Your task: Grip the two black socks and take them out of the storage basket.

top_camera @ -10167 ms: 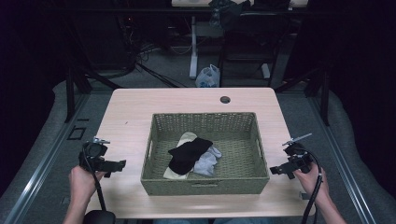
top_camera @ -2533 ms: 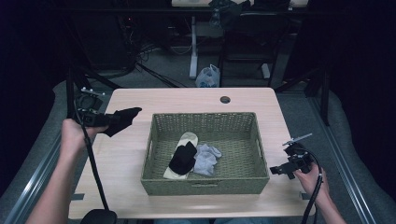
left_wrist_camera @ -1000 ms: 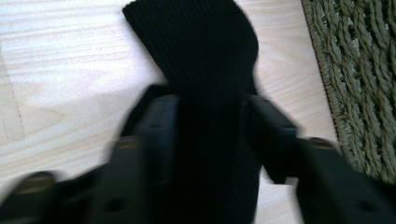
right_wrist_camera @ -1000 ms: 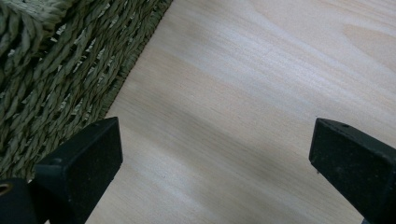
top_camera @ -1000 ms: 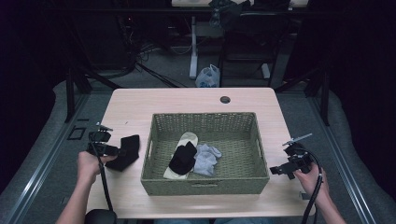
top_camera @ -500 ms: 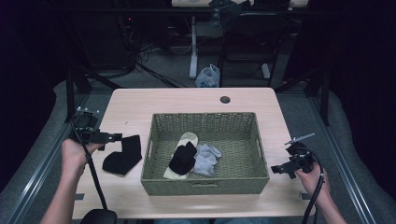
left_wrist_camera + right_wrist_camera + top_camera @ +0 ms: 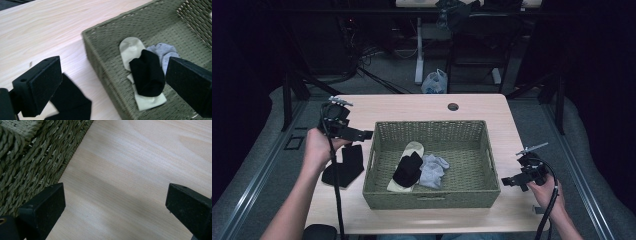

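Observation:
A woven olive basket [image 7: 432, 199] stands mid-table and holds a cream sock [image 7: 413, 148], a black sock [image 7: 408, 169] lying on it and a grey sock [image 7: 435, 170]. Another black sock [image 7: 344, 168] lies flat on the table just left of the basket. Above it, by the basket's left rim, my left gripper [image 7: 363, 134] hangs open and empty. In the left gripper view its jaws stand wide, framing the basket rim [image 7: 105, 30], the black sock [image 7: 147, 73] inside and the sock on the table [image 7: 72, 105]. My right gripper [image 7: 508, 181] is open, low beside the basket's right wall [image 7: 30, 157].
The light wooden table [image 7: 422, 107] has a round cable hole [image 7: 453, 106] at its far edge. Bare wood [image 7: 140, 157] lies under my right gripper. Dark floor, stands and a plastic bag [image 7: 435, 81] lie beyond the table.
My left gripper laid the black sock on the table left of the basket, let go, then rose and moved toward the basket's left rim. The right gripper has hardly moved.

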